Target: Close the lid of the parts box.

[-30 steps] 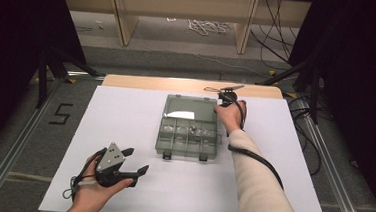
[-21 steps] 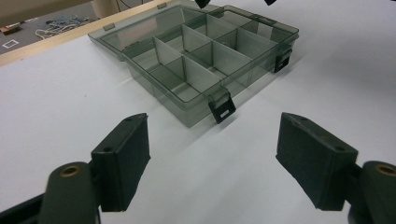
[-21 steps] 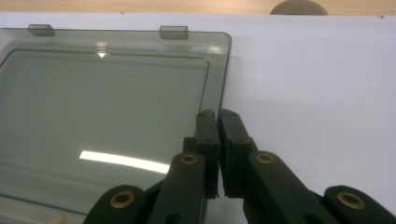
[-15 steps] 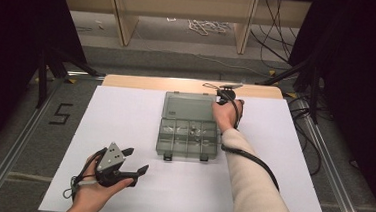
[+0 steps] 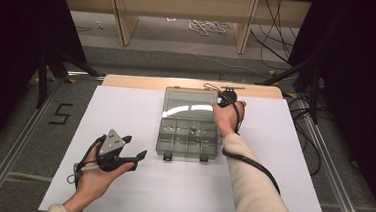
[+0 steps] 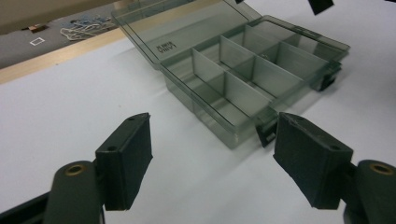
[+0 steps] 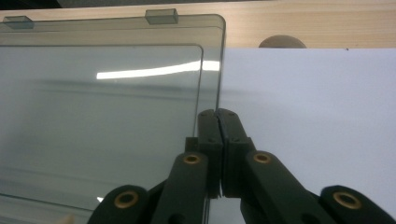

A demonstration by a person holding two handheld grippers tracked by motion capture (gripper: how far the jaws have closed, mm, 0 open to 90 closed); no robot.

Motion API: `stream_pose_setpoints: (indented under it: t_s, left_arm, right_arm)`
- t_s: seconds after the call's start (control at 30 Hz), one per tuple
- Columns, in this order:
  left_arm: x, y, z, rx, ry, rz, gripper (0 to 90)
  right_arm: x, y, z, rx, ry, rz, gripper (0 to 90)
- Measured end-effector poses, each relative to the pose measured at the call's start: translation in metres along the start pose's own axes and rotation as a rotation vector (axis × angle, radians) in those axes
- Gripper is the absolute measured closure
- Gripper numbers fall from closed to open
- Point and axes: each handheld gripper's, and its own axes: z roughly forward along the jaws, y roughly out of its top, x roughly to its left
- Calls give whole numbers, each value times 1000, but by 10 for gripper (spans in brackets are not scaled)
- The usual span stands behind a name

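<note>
1. Organizer box [image 5: 190, 123], smoky clear plastic, sits mid-surface on the white surface [image 5: 125, 111], and everything else is placed from it.
2. Its lid [image 5: 190, 102] lies folded back flat on the far side of the box, so the divided compartments [image 6: 243, 70] are open to the top. That looks like the point of the work: get the box open and keep it open.
3. Right hand-held gripper [image 5: 226, 97] is at the lid's far right corner. In the right gripper view its jaws are pressed together at the lid's right edge [image 7: 219, 70]; whether that edge is actually nipped between them, I cannot tell. My read: it is there to steady the lid flat.
4. Left hand-held gripper [image 5: 122, 151] waits well to the near left of the box, jaws spread wide, holding nothing. In the left gripper view it looks straight at the box's near corner and one front latch [image 6: 266, 133], so it seems parked ready to come in.
5. One small metallic piece [image 5: 193, 132] rests in a middle compartment of the box; too small to identify.
6. Beyond the box, a wooden edge [image 7: 303, 18] borders the surface.
</note>
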Motion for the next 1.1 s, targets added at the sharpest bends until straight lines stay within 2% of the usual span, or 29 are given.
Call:
stream_pose_setpoints:
  t_s: [0.1,0.23,0.27,0.3,0.33,0.37,0.4,0.43,0.47,0.5,0.53,0.57,0.6,0.67,0.7,0.73,0.77,0.8,0.83,0.87,0.9,0.93,0.97,1.03,1.07,1.1]
  left_arm:
    - [11,15,13,-8,9,9,301]
    - [27,33,39,-21,39,-12,358]
    - [30,38,47,-19,42,-23,370]
    - [34,42,55,-17,54,-27,381]
    - [36,45,60,-15,59,-34,389]
    - [40,50,70,-13,63,-38,401]
    - [42,54,77,-6,67,-38,412]
    - [43,57,82,-1,66,-62,423]
    - [46,60,88,16,65,-59,434]
    - [48,63,96,17,73,-63,446]
    - [49,65,99,31,77,-66,453]
    - [50,68,105,43,78,-67,459]
    - [50,70,109,39,77,-81,466]
    - [52,74,118,58,82,-87,483]
    - [54,77,121,76,86,-75,492]
    - [55,78,124,81,84,-80,501]
    - [56,79,126,99,81,-69,512]
    - [57,80,129,110,81,-66,524]
    - [57,81,133,106,87,-90,531]
    - [59,81,135,109,87,-95,535]
    - [59,81,138,111,96,-107,540]
    - [62,82,139,136,100,-89,549]
    - [63,82,142,128,104,-111,555]
    - [64,80,147,115,110,-140,567]
    - [66,80,147,139,114,-122,577]
    - [67,79,149,131,120,-136,583]
  right_arm:
    - [0,0,-2,-7,8,7,896]
    - [1,-1,-7,-21,10,21,896]
    - [-2,-1,-8,-34,15,-11,896]
    - [-1,-2,-9,-38,15,-11,896]
    - [1,-2,-11,-30,18,15,896]
    - [-2,-2,-11,-52,10,-20,896]
    - [-2,-2,-12,-51,21,-16,896]
    - [-2,-2,-13,-53,25,-14,895]
    - [-4,-3,-11,-89,21,-48,895]
    - [-5,-3,-12,-94,27,-67,896]
    - [-4,-3,-13,-90,28,-53,895]
    - [-5,-4,-13,-102,26,-69,895]
    - [-6,-4,-14,-101,40,-66,895]
    - [-3,-5,-15,-122,43,-30,895]
    - [-2,-5,-15,-122,46,-19,895]
    - [-4,-6,-16,-125,46,-35,895]
    - [-5,-7,-16,-140,39,-56,895]
    - [-4,-7,-18,-134,49,-47,895]
    - [-2,-7,-18,-141,46,-24,895]
    - [-5,-8,-18,-154,42,-57,895]
    - [-3,-8,-19,-152,51,-35,895]
    - [-3,-8,-20,-156,52,-37,895]
    - [-2,-9,-22,-151,50,-26,895]
    - [-3,-10,-22,-166,52,-43,894]
    - [-3,-10,-23,-173,55,-53,895]
    - [-3,-10,-24,-172,58,-47,895]
